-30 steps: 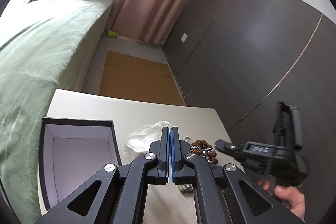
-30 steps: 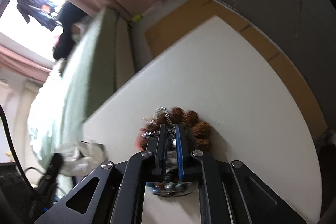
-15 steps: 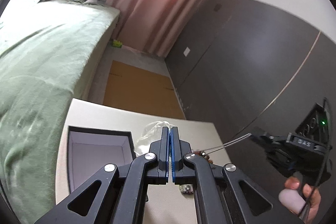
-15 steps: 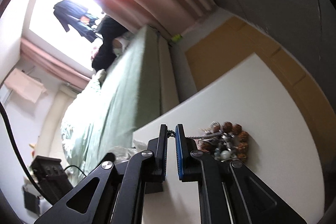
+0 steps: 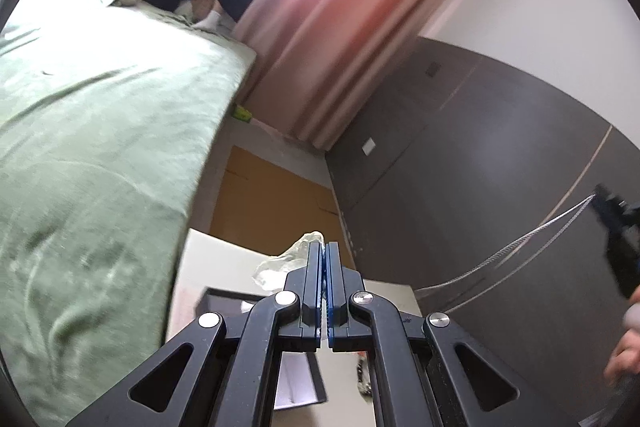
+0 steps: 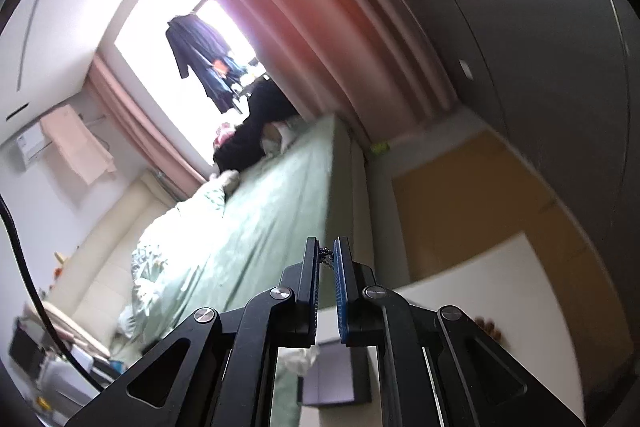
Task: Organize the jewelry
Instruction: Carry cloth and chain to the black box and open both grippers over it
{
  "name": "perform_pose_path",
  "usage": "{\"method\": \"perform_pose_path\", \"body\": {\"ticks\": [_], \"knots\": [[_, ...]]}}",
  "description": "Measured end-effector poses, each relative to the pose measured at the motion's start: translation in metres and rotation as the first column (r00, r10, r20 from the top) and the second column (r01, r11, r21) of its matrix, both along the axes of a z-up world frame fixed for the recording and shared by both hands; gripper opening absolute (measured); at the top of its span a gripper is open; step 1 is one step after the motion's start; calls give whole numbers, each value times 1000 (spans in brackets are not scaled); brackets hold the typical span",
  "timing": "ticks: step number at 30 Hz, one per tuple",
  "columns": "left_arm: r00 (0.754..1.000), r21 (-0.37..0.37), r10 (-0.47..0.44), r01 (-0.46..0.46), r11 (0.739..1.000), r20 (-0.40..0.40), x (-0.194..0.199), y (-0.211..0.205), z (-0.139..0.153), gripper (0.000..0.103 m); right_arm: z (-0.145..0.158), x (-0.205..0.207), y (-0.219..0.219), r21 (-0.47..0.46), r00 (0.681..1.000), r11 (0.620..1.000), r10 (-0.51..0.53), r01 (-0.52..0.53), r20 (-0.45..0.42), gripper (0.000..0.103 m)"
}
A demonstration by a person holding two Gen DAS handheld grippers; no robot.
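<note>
Pinching a silver chain, your right gripper holds it above the table; your left gripper is closed, empty.

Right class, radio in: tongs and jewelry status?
Left tongs shut, empty. Right tongs shut on silver chain, lifted. Open box below, path clear.

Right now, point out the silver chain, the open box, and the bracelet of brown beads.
silver chain (image 5: pixel 520 239): left wrist view, mid-span of the taut strand.
open box (image 6: pixel 336 371): right wrist view, pale inner lining.
bracelet of brown beads (image 6: pixel 490 327): right wrist view, visible bead.
</note>
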State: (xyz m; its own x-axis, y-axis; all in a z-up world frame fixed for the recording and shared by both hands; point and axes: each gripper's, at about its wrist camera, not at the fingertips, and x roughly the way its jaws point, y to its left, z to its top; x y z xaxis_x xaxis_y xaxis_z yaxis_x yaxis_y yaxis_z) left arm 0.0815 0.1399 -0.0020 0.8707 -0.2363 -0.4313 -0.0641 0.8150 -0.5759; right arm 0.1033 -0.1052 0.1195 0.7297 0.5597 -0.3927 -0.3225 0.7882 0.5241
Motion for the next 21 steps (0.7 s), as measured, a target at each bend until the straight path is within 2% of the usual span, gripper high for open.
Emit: {"method": "perform_pose_path", "body": {"ticks": [2, 10, 16, 21], "knots": [[1000, -7, 11, -11, 1000, 5, -1, 7, 1, 0, 23, -5, 8, -14, 999, 1000, -3, 4, 42, 9], [998, -45, 59, -57, 997, 34, -14, 32, 7, 0, 79, -13, 41, -54, 988, 999, 3, 5, 152, 9], [994, -65, 98, -95, 993, 51, -23, 51, 12, 0, 92, -16, 73, -63, 982, 996, 72, -62, 172, 9], [992, -69, 114, -110, 991, 55, -27, 60, 13, 0, 88, -20, 104, -71, 975, 988, 146, -136, 168, 9]]}}
